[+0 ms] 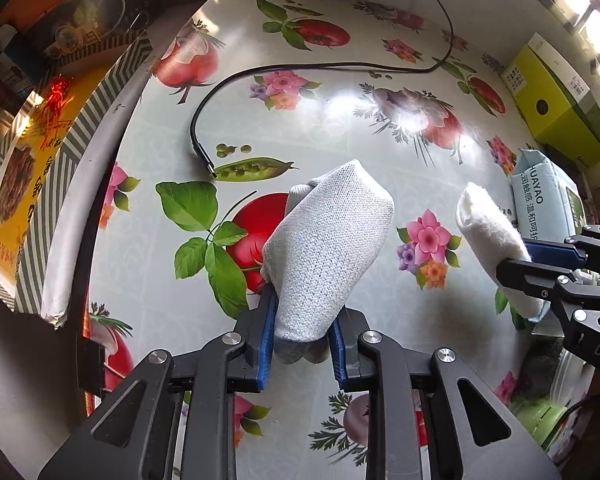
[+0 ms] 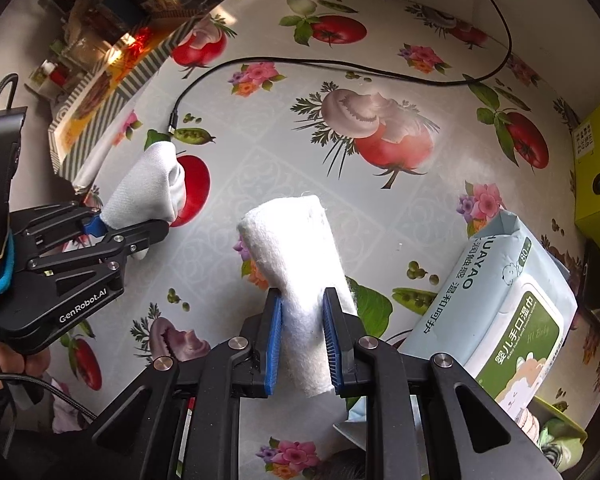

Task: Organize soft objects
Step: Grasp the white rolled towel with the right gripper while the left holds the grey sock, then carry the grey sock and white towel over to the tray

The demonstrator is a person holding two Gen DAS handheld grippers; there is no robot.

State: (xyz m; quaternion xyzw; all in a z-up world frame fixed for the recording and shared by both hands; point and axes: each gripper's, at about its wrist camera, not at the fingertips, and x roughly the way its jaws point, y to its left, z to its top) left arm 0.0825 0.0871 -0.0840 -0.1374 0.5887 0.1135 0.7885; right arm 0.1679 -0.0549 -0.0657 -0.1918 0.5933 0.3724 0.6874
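Note:
My left gripper (image 1: 302, 320) is shut on a rolled pale grey knit cloth (image 1: 324, 248) and holds it above the flowered tablecloth (image 1: 320, 120). My right gripper (image 2: 302, 320) is shut on a rolled fluffy white cloth (image 2: 296, 256), also held above the table. In the left wrist view the right gripper (image 1: 540, 264) comes in from the right with the white roll (image 1: 488, 228). In the right wrist view the left gripper (image 2: 112, 232) is at the left with the grey roll (image 2: 148, 188).
A black cable (image 1: 320, 68) with a loose plug end lies across the table. A pack of wet wipes (image 2: 500, 308) lies at the right, next to a yellow-green box (image 1: 556, 100). A striped box (image 1: 40, 184) stands at the left edge.

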